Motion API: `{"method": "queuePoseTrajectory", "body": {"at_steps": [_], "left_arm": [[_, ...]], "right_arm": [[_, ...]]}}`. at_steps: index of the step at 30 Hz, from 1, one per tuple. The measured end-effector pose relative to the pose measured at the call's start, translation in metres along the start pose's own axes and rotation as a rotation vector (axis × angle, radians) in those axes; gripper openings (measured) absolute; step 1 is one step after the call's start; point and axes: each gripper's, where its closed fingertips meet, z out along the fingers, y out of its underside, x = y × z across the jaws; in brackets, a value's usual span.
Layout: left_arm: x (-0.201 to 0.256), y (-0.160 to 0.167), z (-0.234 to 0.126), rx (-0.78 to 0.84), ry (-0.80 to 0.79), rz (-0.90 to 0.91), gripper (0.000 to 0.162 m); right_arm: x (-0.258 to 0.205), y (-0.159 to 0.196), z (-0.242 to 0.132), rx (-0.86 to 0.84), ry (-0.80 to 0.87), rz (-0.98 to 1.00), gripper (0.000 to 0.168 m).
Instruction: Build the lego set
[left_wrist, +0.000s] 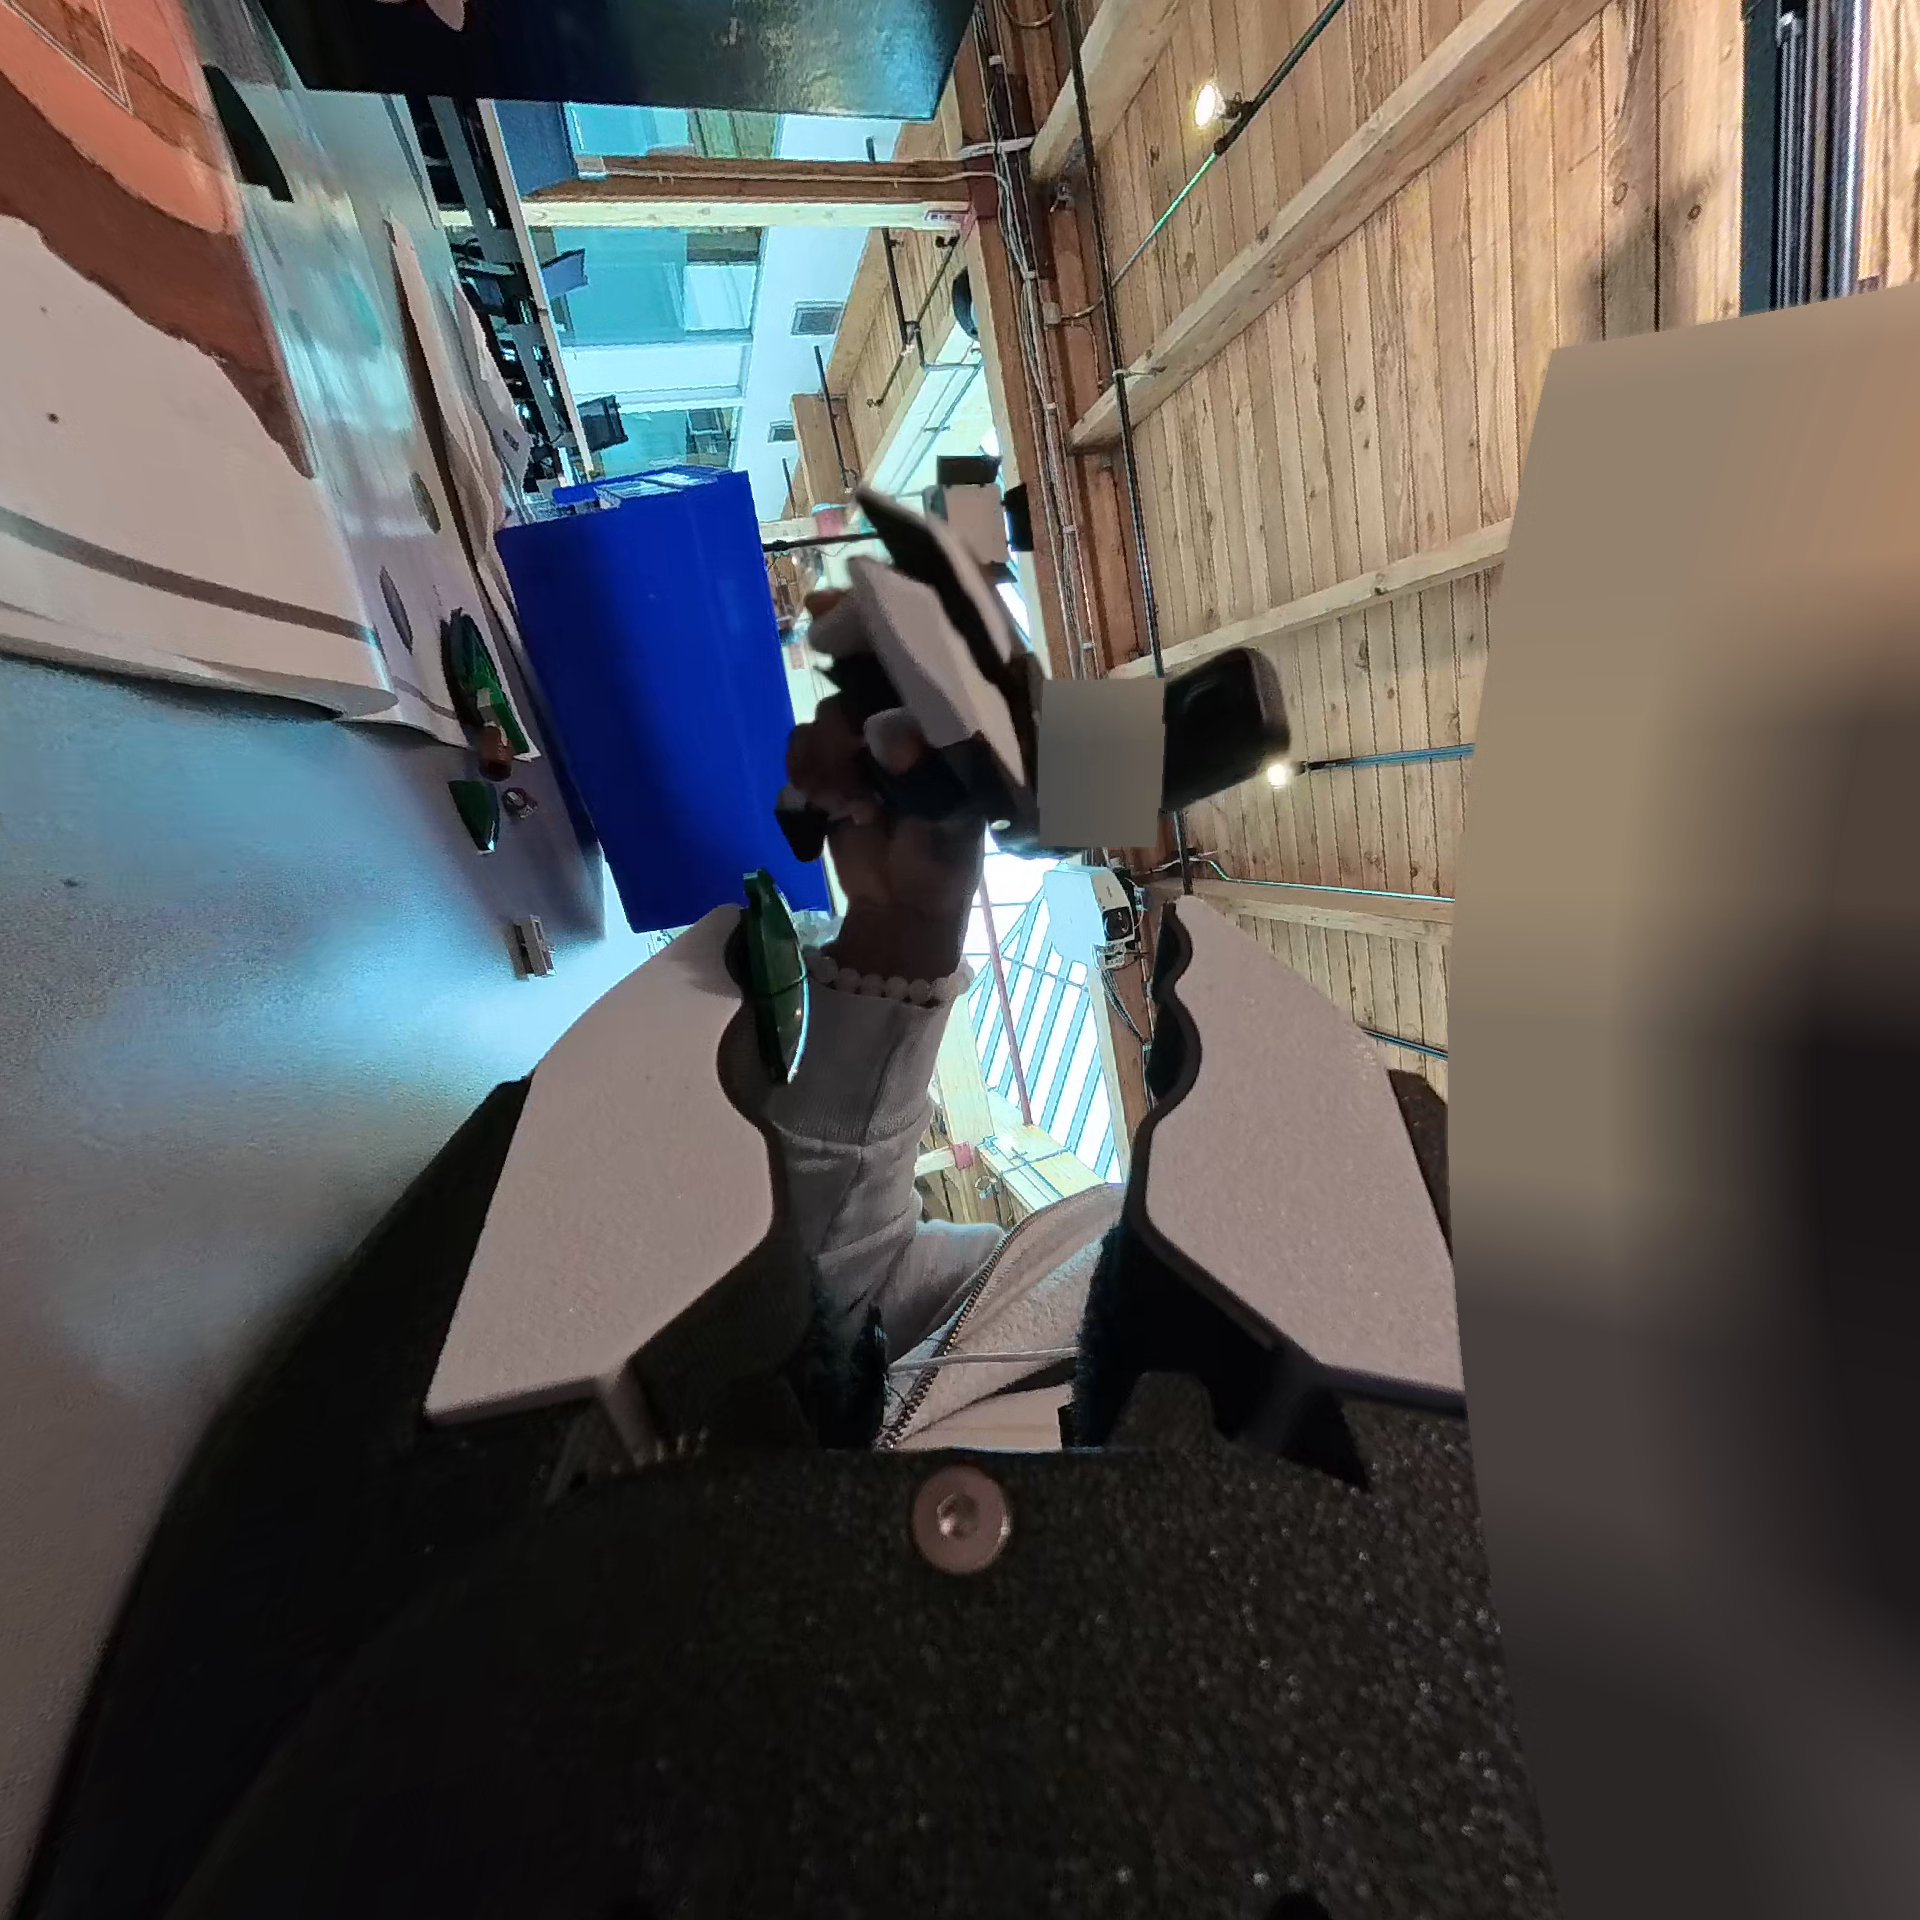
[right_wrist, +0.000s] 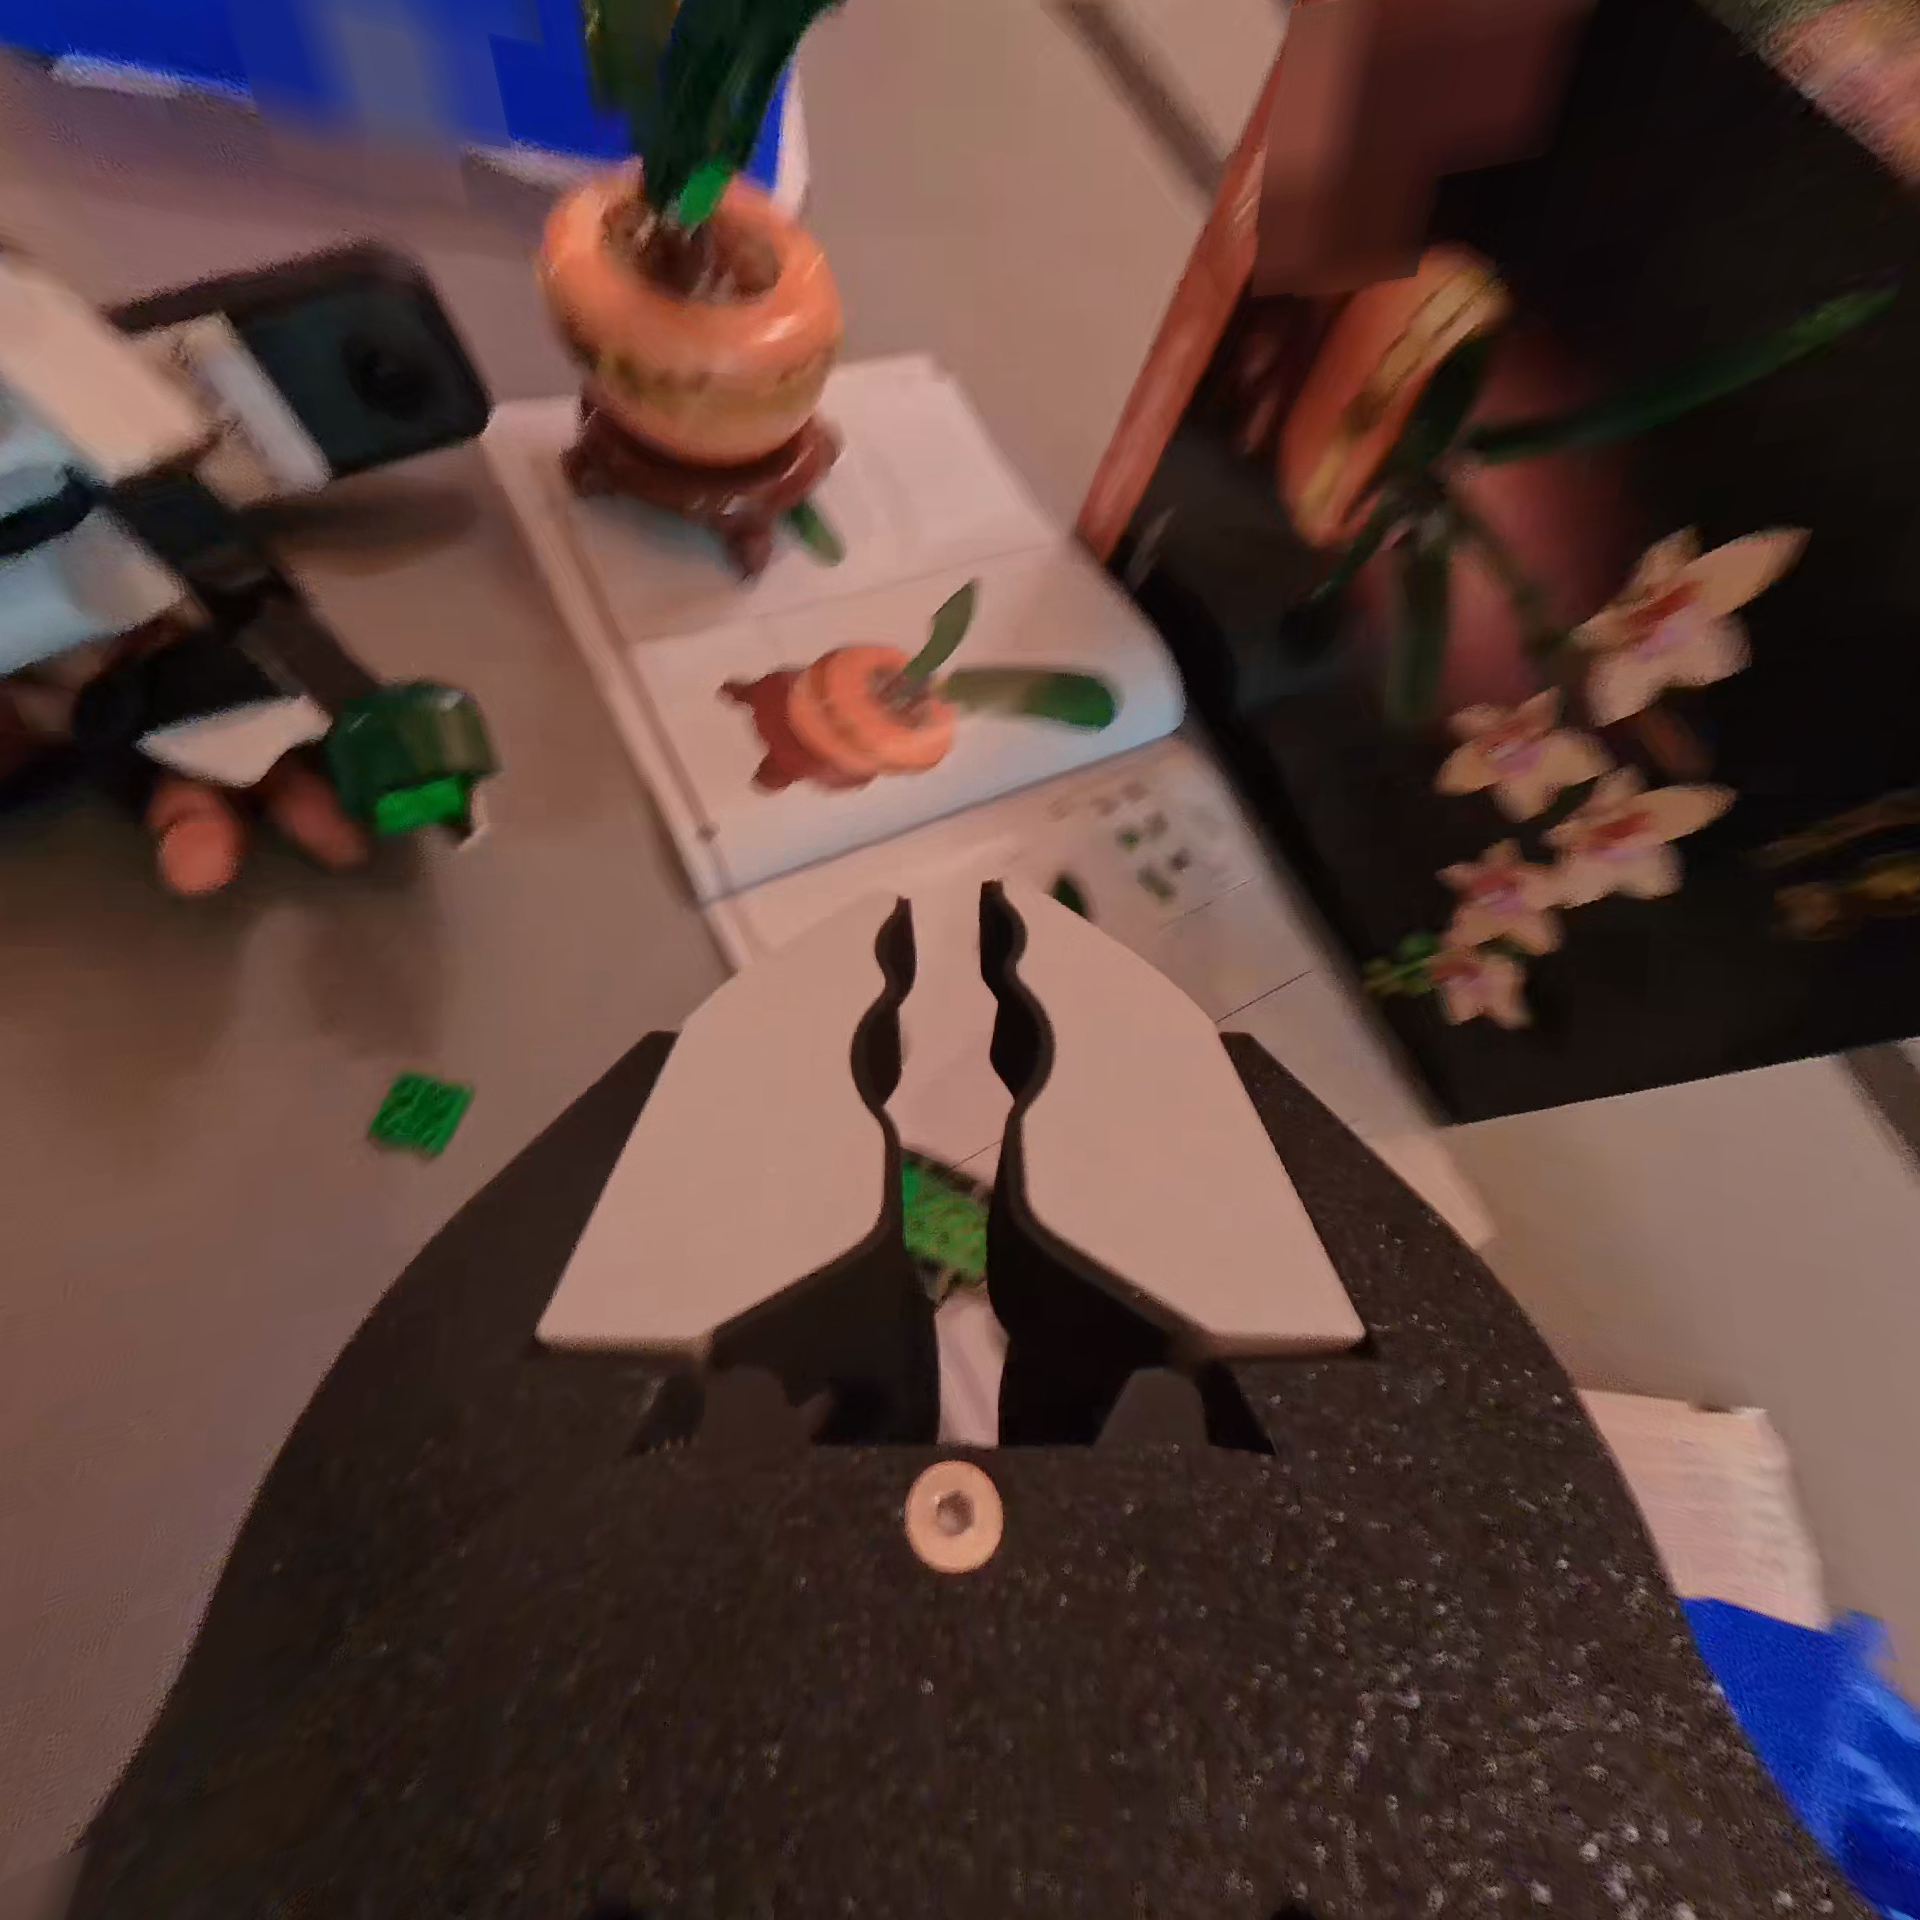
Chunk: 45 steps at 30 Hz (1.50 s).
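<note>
An orange pot on a brown stand (right_wrist: 691, 312) with dark green leaves rising from it stands on the open instruction booklet (right_wrist: 935, 499). My left gripper (left_wrist: 956, 914) is turned on its side with its jaws wide apart, and a dark green leaf piece (left_wrist: 774, 977) lies against the tip of its lower finger. It also shows in the right wrist view (right_wrist: 343, 748) with the leaf piece (right_wrist: 410, 743), held by a hand. My right gripper (right_wrist: 943, 904) hovers over the booklet, jaws nearly together with nothing between the tips. A light green piece (right_wrist: 940, 1226) lies beneath it.
The set's dark box (right_wrist: 1558, 623) stands at the right. A light green plate (right_wrist: 421, 1112) lies on the grey table. A blue bin (left_wrist: 655, 675) stands at the back, with loose green pieces (left_wrist: 476, 816) and a small grey piece (left_wrist: 532, 945) near it. There is about 11 cm between the tips of the two grippers. The light green plate (right_wrist: 421, 1112) is about 8 cm from my left fingertips and 15 cm from my right.
</note>
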Motion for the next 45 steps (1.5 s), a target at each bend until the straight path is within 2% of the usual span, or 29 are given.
{"method": "queuePoseTrajectory", "body": {"at_steps": [4, 9, 12, 14, 17, 23, 26, 30, 33, 34, 36, 38, 41, 42, 44, 45], "left_arm": [[0.001, 0.000, -0.001, -0.001, 0.000, 0.001, 0.071], [0.000, 0.000, 0.000, -0.001, 0.000, 0.002, 0.071], [0.000, 0.001, 0.000, -0.001, 0.000, 0.004, 0.071], [0.000, 0.001, 0.000, -0.001, 0.000, 0.004, 0.071], [0.000, 0.001, 0.000, 0.000, 0.000, 0.002, 0.071], [0.000, 0.001, 0.001, -0.011, 0.000, -0.002, 0.071], [0.000, 0.001, 0.001, -0.013, 0.000, -0.002, 0.071], [0.000, 0.001, 0.001, -0.010, 0.000, -0.001, 0.070], [0.000, 0.001, 0.001, -0.010, 0.000, -0.001, 0.070], [0.000, 0.001, 0.001, -0.011, 0.000, -0.002, 0.070], [0.000, 0.001, 0.001, -0.009, 0.000, -0.003, 0.071], [-0.001, 0.000, 0.001, -0.007, 0.000, -0.002, 0.071], [-0.001, 0.000, 0.001, -0.011, 0.000, -0.003, 0.066], [-0.001, 0.001, 0.001, -0.013, 0.000, -0.002, 0.071], [-0.001, 0.001, 0.002, -0.016, 0.000, -0.003, 0.071], [-0.001, 0.001, 0.002, -0.016, 0.001, -0.003, 0.071]], "right_arm": [[-0.034, 0.050, 0.011, -0.225, -0.148, -0.010, 0.005], [-0.032, 0.069, 0.026, -0.258, -0.088, -0.050, 0.003], [-0.021, 0.094, 0.019, -0.380, -0.016, -0.038, 0.002], [-0.020, 0.094, 0.010, -0.365, 0.018, 0.023, 0.003], [-0.044, 0.074, 0.002, -0.262, -0.024, 0.154, 0.003], [-0.064, 0.074, 0.020, -0.272, -0.080, 0.270, 0.002], [-0.061, 0.082, 0.021, -0.310, -0.089, 0.312, 0.002], [-0.036, 0.097, 0.010, -0.364, -0.010, 0.286, 0.002], [-0.040, 0.086, 0.012, -0.320, -0.021, 0.319, 0.003], [-0.043, 0.079, 0.013, -0.293, -0.009, 0.336, 0.006], [-0.042, 0.073, 0.015, -0.277, 0.055, 0.377, 0.027], [-0.040, 0.077, 0.020, -0.310, 0.109, 0.421, 0.033], [-0.041, 0.083, 0.027, -0.339, 0.105, 0.432, 0.030], [-0.041, 0.082, 0.029, -0.334, 0.089, 0.418, 0.027], [-0.044, 0.079, 0.033, -0.325, 0.019, 0.371, 0.015], [-0.047, 0.077, 0.036, -0.315, -0.040, 0.329, 0.015]]}}
